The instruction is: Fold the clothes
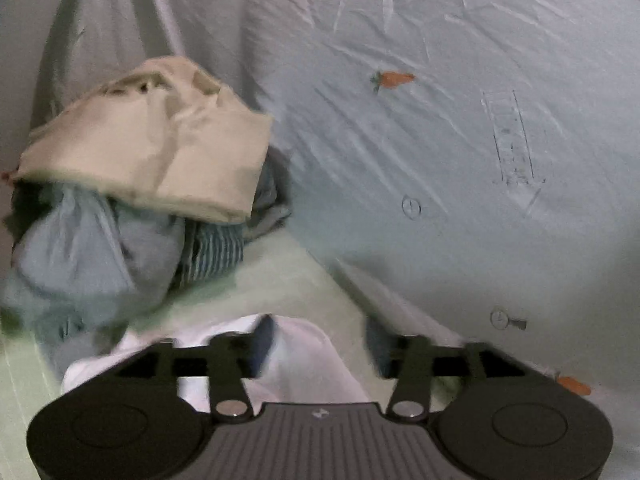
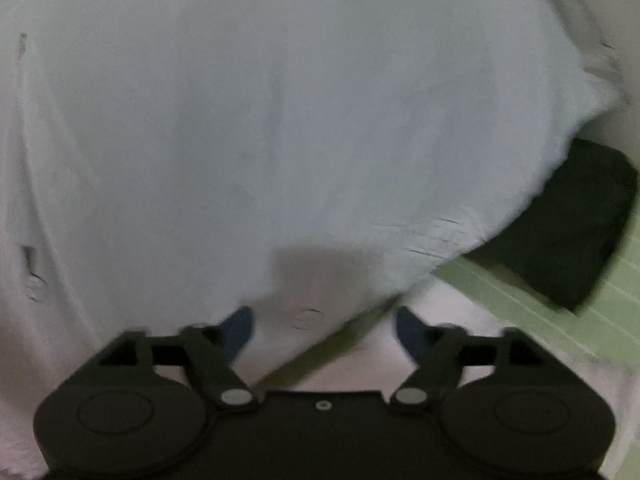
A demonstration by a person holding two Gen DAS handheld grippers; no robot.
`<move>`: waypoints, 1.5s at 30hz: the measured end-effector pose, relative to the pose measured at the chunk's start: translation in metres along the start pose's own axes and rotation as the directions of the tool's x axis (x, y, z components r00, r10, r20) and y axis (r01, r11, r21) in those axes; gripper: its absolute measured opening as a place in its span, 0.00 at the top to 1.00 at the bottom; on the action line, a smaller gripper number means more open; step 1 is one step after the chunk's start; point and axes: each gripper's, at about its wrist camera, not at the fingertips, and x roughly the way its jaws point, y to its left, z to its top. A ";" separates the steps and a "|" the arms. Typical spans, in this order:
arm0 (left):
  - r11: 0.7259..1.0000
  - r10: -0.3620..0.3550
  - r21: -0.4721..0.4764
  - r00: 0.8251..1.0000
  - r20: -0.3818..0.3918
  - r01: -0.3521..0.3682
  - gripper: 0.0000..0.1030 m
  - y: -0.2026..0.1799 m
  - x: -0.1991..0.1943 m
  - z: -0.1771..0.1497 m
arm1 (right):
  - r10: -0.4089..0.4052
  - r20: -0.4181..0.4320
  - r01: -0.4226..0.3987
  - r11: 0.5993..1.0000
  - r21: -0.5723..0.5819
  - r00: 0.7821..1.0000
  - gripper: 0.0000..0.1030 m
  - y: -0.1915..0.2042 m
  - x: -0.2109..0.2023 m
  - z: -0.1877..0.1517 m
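Observation:
A large white garment (image 1: 460, 152) with small printed motifs, one an orange carrot (image 1: 394, 79), lies spread over a pale green striped sheet (image 1: 288, 280). My left gripper (image 1: 318, 344) is open, its blue fingertips (image 1: 264, 340) astride a white fold of cloth (image 1: 308, 356) at the garment's near edge. In the right wrist view the same white garment (image 2: 260, 120) fills the frame. My right gripper (image 2: 324, 332) is open, its fingertips (image 2: 240, 328) over the garment's near edge, holding nothing.
A pile of clothes sits at the left: a beige piece (image 1: 148, 144) on top of light blue (image 1: 80, 248) and striped (image 1: 212, 248) ones. A dark folded garment (image 2: 568, 224) lies on the green sheet (image 2: 500, 284) at the right.

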 end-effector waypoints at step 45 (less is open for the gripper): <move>0.985 0.045 0.174 0.941 -0.335 0.015 0.32 -0.003 -0.034 -0.114 | -0.363 -0.035 0.364 0.931 0.035 0.931 0.95 -0.145 -0.094 -0.121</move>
